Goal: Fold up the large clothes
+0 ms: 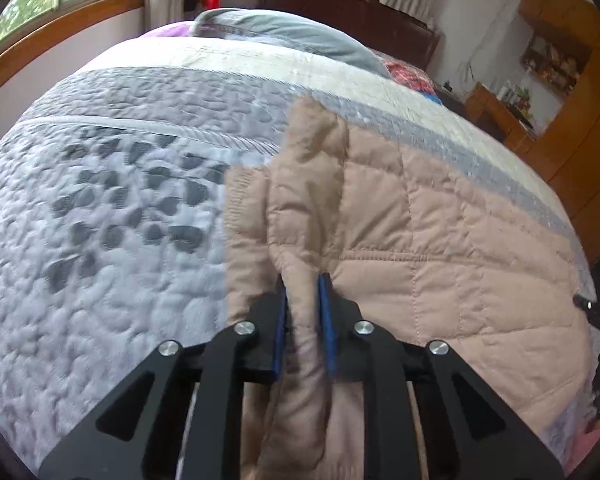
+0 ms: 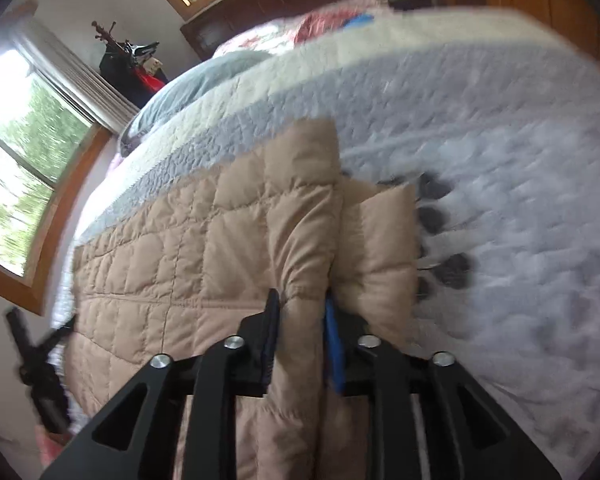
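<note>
jacket (image 1: pixel 412 232): tan quilted puffer, spread flat on the grey-and-white bedspread (image 1: pixel 112 208) | why: opposite side edges pinched up into ridges, likely to fold inward | left gripper (image 1: pixel 303 284): fingers narrow, clamping a puffy fold | right gripper (image 2: pixel 302 300): fingers narrow, clamping the other fold beside a folded-in sleeve (image 2: pixel 384 240)

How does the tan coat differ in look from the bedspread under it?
1. The coat is plain tan; the bedspread is pale grey with dark patches and a grey band.
2. The coat is stitched in squares; the bedspread has a pebbled texture.
3. A fold of the coat is pinched by the left gripper and by the right gripper; the bedspread lies flat and untouched.
Both are quilted.
</note>
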`<action>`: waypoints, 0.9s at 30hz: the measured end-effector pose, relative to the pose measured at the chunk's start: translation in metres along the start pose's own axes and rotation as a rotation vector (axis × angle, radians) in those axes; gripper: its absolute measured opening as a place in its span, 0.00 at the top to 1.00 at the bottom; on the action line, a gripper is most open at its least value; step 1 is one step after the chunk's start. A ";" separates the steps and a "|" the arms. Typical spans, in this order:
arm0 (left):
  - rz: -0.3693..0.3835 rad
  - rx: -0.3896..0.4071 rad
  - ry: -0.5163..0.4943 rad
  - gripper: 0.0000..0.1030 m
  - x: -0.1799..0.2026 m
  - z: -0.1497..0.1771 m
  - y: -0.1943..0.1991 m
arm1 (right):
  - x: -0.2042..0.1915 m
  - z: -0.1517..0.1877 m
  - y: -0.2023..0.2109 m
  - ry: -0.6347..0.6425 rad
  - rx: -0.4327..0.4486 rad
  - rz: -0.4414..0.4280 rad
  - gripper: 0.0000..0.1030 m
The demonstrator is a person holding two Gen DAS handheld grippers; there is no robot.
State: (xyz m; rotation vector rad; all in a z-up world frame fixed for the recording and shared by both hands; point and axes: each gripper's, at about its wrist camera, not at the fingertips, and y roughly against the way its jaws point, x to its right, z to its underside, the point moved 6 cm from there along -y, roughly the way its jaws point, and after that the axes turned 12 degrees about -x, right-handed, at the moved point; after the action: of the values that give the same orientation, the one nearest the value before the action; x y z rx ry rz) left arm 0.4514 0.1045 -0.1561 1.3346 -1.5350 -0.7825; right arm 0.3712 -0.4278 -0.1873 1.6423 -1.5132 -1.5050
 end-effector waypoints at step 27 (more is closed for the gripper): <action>0.007 -0.052 -0.191 0.83 0.073 0.087 -0.012 | -0.054 0.103 -0.022 0.109 -0.062 0.024 0.84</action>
State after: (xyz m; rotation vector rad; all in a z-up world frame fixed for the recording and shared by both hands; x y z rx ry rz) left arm 0.3769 0.0219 -0.1816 1.2448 -1.6548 -0.9611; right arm 0.2992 -0.3390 -0.2165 1.6370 -1.4102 -1.4114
